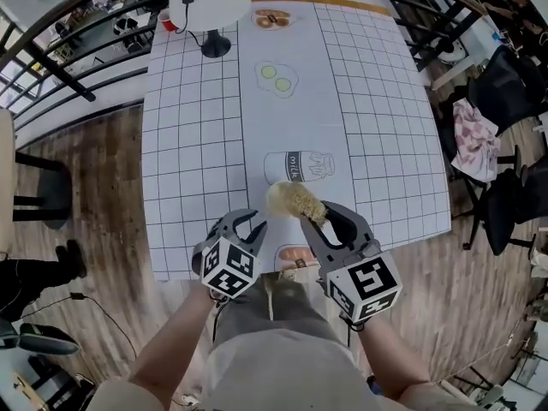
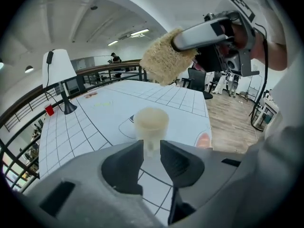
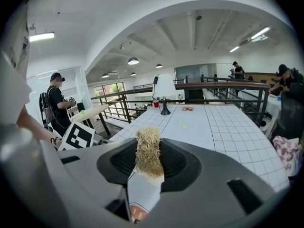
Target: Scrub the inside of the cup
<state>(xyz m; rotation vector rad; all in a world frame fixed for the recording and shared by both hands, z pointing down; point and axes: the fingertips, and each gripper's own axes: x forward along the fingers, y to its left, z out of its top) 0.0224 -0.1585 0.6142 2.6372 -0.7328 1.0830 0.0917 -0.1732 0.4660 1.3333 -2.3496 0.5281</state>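
Tan fibrous scrubbing pad point(image 3: 148, 151) is clamped between my right fingers point(image 3: 179, 163), which are closed on it; the pad stands out past the tips. My left fingers point(image 2: 124, 165), nearly closed, pinch the narrow lower part of the pale cream plastic cup point(image 2: 151, 122). The pad sits above and just right of the cup, apart from the rim. The cup's long axis runs away from the left fingers, and its mouth appears to face the pad. Judged next move: lower the pad into the mouth. Both are held over the near edge of the white gridded tabletop point(image 1: 197, 144), with the white lamp point(image 1: 210, 2) far off.
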